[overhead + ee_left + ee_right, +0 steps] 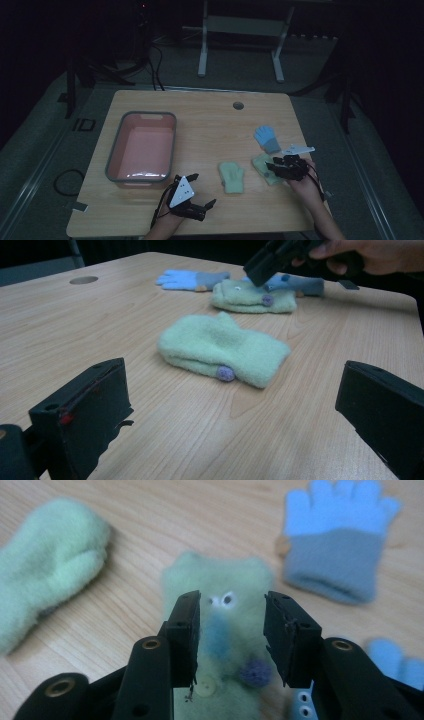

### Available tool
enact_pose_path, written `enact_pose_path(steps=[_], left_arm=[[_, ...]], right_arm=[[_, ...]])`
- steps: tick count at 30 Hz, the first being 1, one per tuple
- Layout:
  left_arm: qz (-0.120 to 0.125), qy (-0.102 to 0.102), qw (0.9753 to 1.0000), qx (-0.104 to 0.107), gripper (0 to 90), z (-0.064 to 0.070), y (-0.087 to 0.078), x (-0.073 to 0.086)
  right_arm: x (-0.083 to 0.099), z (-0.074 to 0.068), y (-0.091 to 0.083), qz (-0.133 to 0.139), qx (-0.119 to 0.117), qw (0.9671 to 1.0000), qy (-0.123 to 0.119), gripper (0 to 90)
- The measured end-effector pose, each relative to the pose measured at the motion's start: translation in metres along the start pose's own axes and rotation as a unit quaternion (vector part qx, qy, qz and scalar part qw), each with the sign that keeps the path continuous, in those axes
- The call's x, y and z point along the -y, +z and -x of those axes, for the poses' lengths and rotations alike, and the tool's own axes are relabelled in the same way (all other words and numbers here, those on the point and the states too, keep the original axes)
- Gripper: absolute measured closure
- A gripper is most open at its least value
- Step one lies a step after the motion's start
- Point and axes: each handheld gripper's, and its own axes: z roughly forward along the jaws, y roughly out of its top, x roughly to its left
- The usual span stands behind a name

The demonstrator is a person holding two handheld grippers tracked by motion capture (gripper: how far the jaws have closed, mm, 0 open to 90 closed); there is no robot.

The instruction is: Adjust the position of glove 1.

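The left hand-held gripper (196, 192) is held low with its jaws spread wide. The right hand-held gripper (278, 164) tilts downward, jaws partly apart.

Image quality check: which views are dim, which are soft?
High view: badly underexposed, surroundings nearly black, small glare patch on the pink bin. Left gripper view: well lit, the near green mitten sharp. Right gripper view: bright, jaws crisp, but the green mitten with eyes and the blue glove are out of focus.
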Motion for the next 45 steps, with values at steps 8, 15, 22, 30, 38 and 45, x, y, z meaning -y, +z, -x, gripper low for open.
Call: enact_pose_path(steps=[8,15,22,30,38,45], left_arm=[[0.0,0.002,1.0,0.001,1.1,0.0,0.0,0.0],[0.0,0.003,1.0,0.0,1.1,0.001,0.0,0.0],[0.0,0.005,1.0,-0.002,1.1,0.001,0.0,0.0],[0.0,0.007,1.0,-0.001,1.1,0.001,0.0,0.0],[0.001,0.007,1.0,-0.001,1.1,0.002,0.0,0.0],[0.0,0.011,0.9999,-0.002,1.1,0.002,0.0,0.0]], right_arm=[[0.011,-0.004,0.016,-0.01,0.0,0.9999,-0.007,60.4],[0.011,-0.014,0.017,-0.015,0.021,0.9997,-0.005,82.0],[0.001,-0.03,-0.001,-0.007,0.057,0.9976,0.038,85.0],[-0.019,-0.057,-0.036,0.015,0.097,0.9913,0.087,85.0],[-0.017,-0.086,-0.049,0.037,0.152,0.9807,0.118,85.0],[-0.001,-0.098,-0.028,0.022,0.157,0.9766,0.146,84.9]])
